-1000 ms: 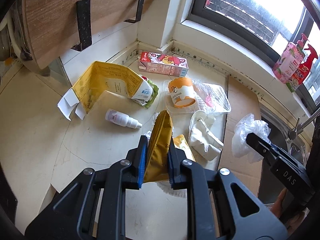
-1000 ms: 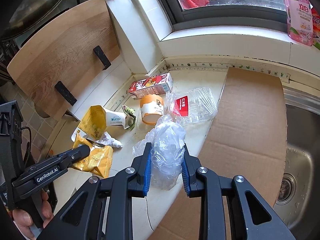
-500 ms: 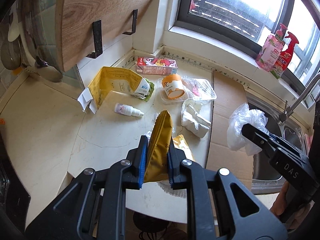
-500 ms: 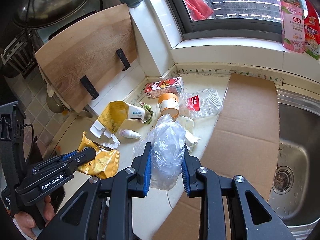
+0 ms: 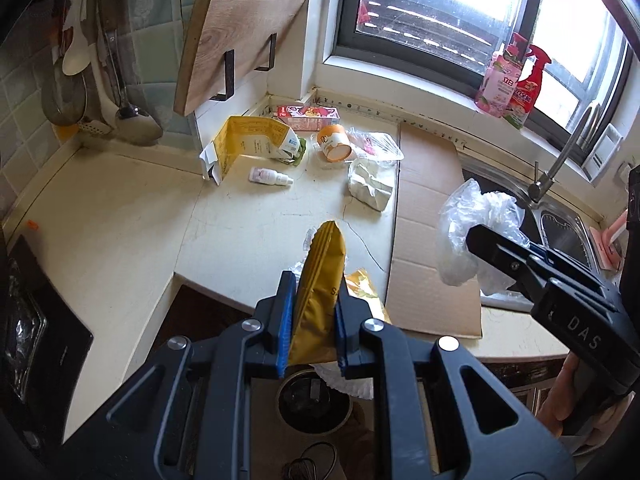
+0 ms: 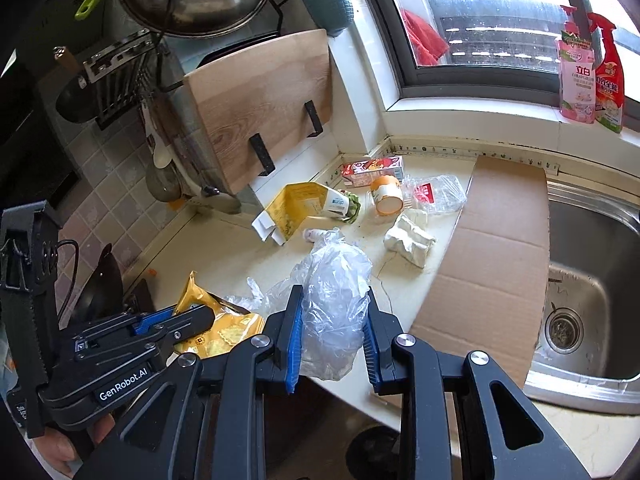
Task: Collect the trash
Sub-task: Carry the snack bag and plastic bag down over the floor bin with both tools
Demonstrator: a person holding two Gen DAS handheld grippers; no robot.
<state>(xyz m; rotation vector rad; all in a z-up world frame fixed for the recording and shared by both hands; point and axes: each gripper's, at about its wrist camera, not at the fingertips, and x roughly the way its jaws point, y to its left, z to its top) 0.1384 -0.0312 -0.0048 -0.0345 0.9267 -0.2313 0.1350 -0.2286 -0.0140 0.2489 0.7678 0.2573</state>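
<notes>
My left gripper [image 5: 311, 300] is shut on a yellow snack bag [image 5: 322, 280], held in the air over the counter's front edge; the right wrist view shows that bag [image 6: 216, 328] at lower left. My right gripper [image 6: 330, 320] is shut on a crumpled clear plastic bag [image 6: 332, 292], which appears in the left wrist view [image 5: 468, 232] at the right. On the counter lie a yellow carton [image 5: 248, 144], a pink box [image 5: 308, 117], an orange cup [image 5: 335, 143], a small white bottle [image 5: 270, 176], a clear wrapper [image 5: 376, 144] and crumpled white paper [image 5: 370, 184].
A cardboard sheet [image 6: 496, 252] covers the counter beside the steel sink [image 6: 592, 280]. A wooden cutting board [image 6: 260, 100] leans on the wall. Ladles [image 5: 132, 120] hang at left. Two spray bottles [image 6: 588, 80] stand on the windowsill. A round dark bin [image 5: 312, 404] sits on the floor below.
Both grippers have drawn back and up from the counter with their bags held. The trash on the counter looks smaller and farther, and the floor below has come into view.
</notes>
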